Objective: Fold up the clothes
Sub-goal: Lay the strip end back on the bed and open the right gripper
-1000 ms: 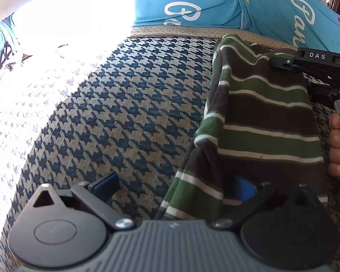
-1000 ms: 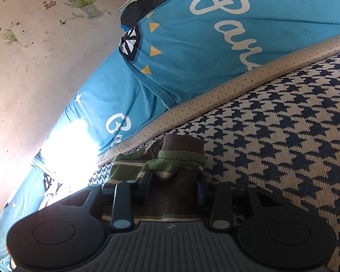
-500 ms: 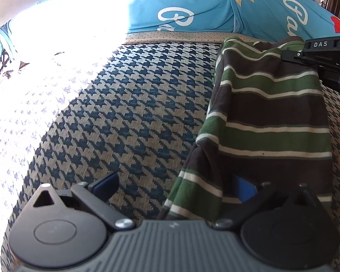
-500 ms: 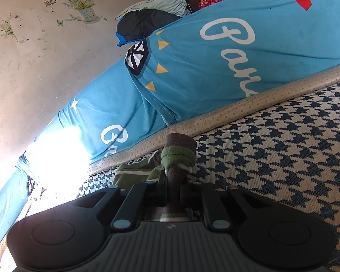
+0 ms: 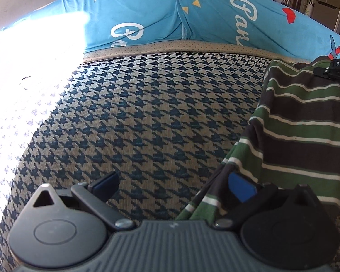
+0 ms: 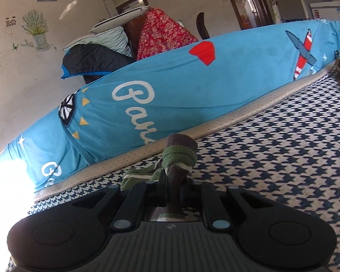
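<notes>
Since 1s ago, right hand-held gripper clamped on striped garment, lifted, left open.

We are seeing soft knitted cloth in the striped garment, coarse woven houndstooth fabric beneath our matt black plastic left gripper, smooth blue cotton bedding ahead

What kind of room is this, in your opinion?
Probably a bedroom in a home: a bed with a houndstooth mattress cover, a long blue pillow along its edge, and stacked pillows and bedding by the wall.
</notes>
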A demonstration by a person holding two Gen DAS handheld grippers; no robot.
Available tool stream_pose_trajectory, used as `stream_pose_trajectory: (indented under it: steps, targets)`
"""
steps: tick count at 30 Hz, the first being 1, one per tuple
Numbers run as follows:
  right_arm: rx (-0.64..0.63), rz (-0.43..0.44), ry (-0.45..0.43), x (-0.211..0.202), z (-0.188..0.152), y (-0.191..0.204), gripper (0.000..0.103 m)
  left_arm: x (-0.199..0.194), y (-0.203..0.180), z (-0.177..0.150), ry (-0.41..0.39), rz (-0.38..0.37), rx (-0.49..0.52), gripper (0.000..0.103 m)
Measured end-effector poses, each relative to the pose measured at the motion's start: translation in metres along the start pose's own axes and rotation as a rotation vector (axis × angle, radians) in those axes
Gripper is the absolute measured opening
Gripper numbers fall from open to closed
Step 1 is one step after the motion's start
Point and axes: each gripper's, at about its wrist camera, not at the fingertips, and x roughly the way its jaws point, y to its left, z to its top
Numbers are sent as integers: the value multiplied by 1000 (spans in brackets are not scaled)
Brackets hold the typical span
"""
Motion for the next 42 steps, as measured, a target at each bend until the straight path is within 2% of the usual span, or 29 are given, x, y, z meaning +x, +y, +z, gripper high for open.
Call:
stream_pose_trajectory:
  steps: [6,9,12,14,15,24,37,42]
  targets:
    - [37,-152,-20,-27,6,-49,10,-10,-17,-9,-3,-51,32,103]
    - [65,-209,23,-27,2,-72,10,-15,-19,-13,-13,-58,34,103]
    - [82,-215,94,-23,-4,-87,12,-20,-19,-16,-28,-46,36,103]
    - [94,-226,97,-30,-4,-92,23,-21,-15,-17,-34,-35,28,103]
    - [102,-229,96,-34,-4,-94,24,-22,-13,-18,-36,-29,22,103]
    - [122,-165,123,-72,-3,-84,32,-36,3,-43,-7,-6,-70,103]
    - [65,1,214,-106,-35,-42,43,-40,6,-64,-9,35,-63,103]
    - [40,38,247,-119,-52,-32,45,-50,11,-76,-13,41,-75,103]
